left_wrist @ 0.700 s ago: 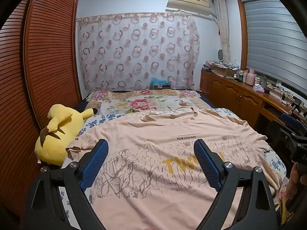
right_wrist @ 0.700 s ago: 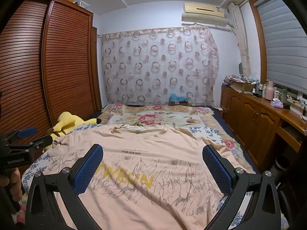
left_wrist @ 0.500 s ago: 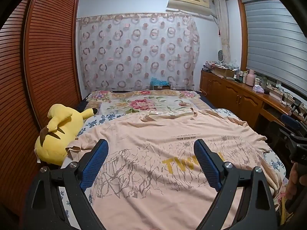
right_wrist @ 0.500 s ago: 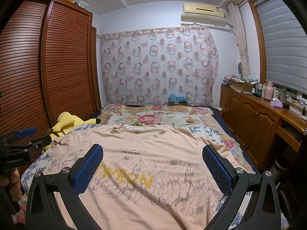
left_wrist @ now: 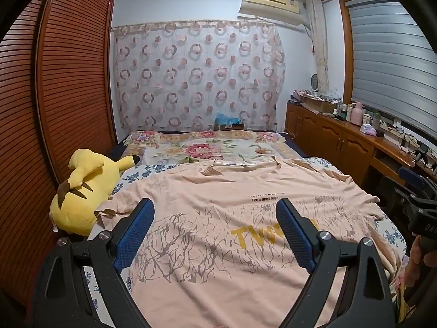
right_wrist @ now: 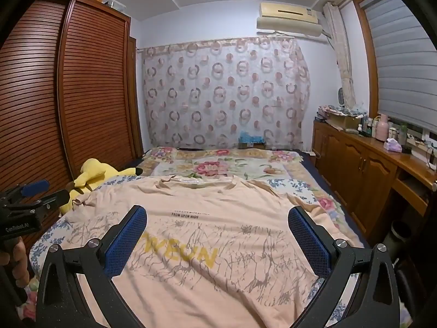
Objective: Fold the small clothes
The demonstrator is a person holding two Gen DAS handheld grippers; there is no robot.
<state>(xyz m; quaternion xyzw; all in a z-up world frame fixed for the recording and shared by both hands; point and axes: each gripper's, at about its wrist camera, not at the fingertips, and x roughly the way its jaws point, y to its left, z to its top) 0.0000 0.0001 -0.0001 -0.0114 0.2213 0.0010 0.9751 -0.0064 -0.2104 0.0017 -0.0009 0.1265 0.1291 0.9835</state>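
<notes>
Both tongs, left and right, hang spread wide and empty above the peach T-shirt, which lies flat, print up, across the bed's near end. I'd pinch both near hem corners and lift evenly toward the collar.

Dim, even indoor light, bluish cast, soft shadows, strong fisheye bending, black corners, far shelf clutter perhaps slightly blurred

Left tongs: jaws spread wide, nothing gripped, tilted slightly downward. Right tongs: same, nearer level.
</notes>
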